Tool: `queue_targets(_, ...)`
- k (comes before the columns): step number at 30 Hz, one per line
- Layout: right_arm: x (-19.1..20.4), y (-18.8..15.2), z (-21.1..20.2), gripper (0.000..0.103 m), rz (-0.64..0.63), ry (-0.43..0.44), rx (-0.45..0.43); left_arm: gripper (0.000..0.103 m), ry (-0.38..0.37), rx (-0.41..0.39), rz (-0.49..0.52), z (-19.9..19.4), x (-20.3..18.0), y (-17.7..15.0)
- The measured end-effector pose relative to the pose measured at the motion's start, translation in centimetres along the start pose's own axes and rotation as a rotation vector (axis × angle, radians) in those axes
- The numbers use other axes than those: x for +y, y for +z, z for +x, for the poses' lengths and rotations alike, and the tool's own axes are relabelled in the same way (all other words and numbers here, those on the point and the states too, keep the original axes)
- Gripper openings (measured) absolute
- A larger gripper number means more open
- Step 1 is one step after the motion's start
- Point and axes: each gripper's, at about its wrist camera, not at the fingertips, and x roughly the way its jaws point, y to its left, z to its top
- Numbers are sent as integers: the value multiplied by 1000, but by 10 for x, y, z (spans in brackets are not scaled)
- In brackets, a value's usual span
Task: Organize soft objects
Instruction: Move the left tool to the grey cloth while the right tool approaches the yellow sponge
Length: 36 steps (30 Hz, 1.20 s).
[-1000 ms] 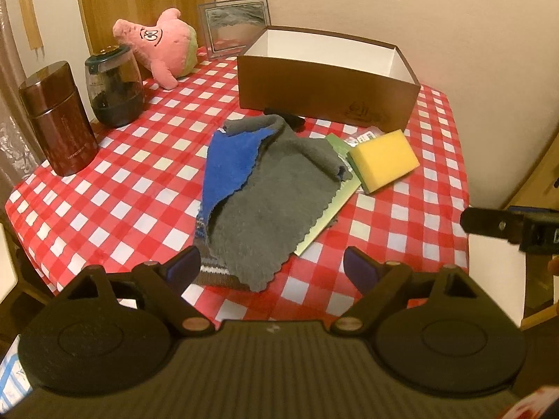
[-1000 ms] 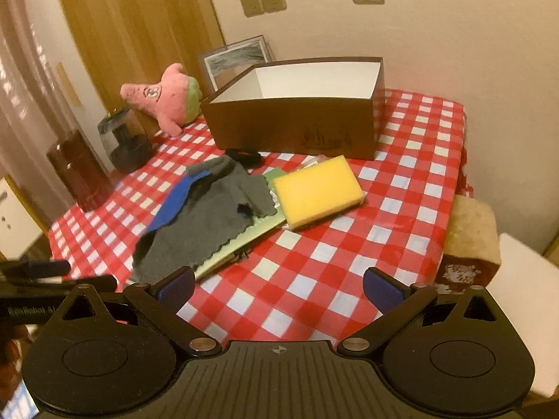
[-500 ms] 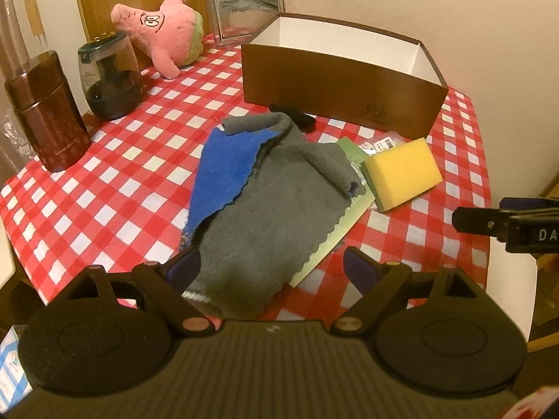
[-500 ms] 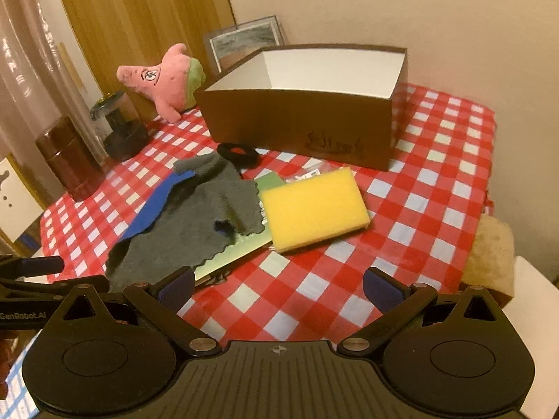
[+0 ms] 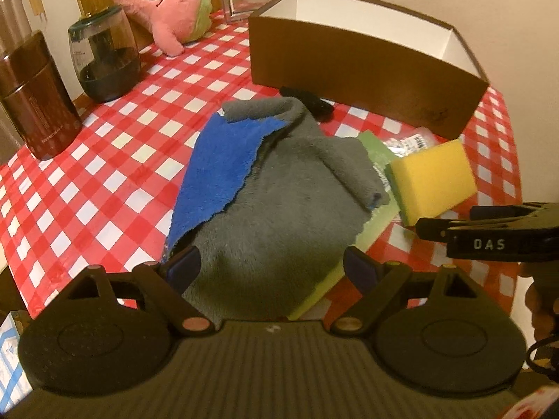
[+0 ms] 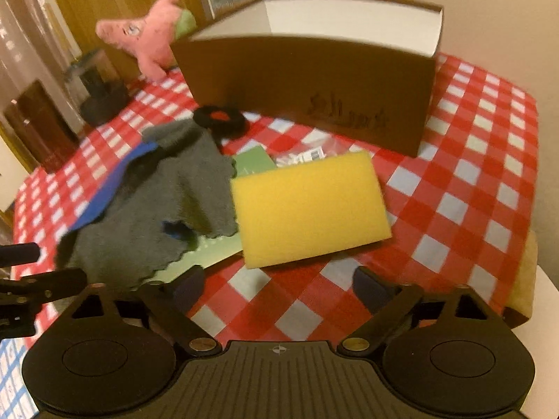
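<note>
Left gripper [image 5: 270, 269]: held spread wide over the grey cloth [image 5: 279, 209], nothing gripped. Right gripper [image 6: 279, 284]: likewise spread, positioned before the yellow sponge [image 6: 309, 207], nothing gripped.

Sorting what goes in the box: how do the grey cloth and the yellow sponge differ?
The grey cloth is limp, rumpled and spread wide; the yellow sponge is a firm-edged rectangular block. The cloth drapes over a blue cloth and a green sheet; the sponge covers only that sheet's edge. The cloth lies before the left hand-held gripper, the sponge before the right. Both lie outside the box, ungrasped.
</note>
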Motion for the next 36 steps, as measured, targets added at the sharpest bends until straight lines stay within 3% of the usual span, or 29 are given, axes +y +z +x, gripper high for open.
queue_targets(7,-11,4,19,79,-32,-32,14,87,6,28,-4,19,0,7)
queue_targets(13,-53,7,10,78,9,-96,15,87,-1,45,-10,26,1,9)
queue_targets(17,-91,11,-7,78,118,-107,16,87,-2,42,-8,27,1,11)
queue_targets(21,-106,17,-27,81,336,16,-36,87,2,27,-6,27,0,17)
queue_targets(23,-105,23,-29,89,427,49,-62,87,3,23,-7,27,1,21)
queue_targets(29,-84,51,-6,90,449,-38,-55,87,20,25,-16,28,4,25)
queue_targets(33,-81,55,13,90,455,-134,-36,87,27,27,-19,27,7,25)
queue_targets(36,-85,50,20,90,437,-138,-36,87,36,31,-21,27,9,23)
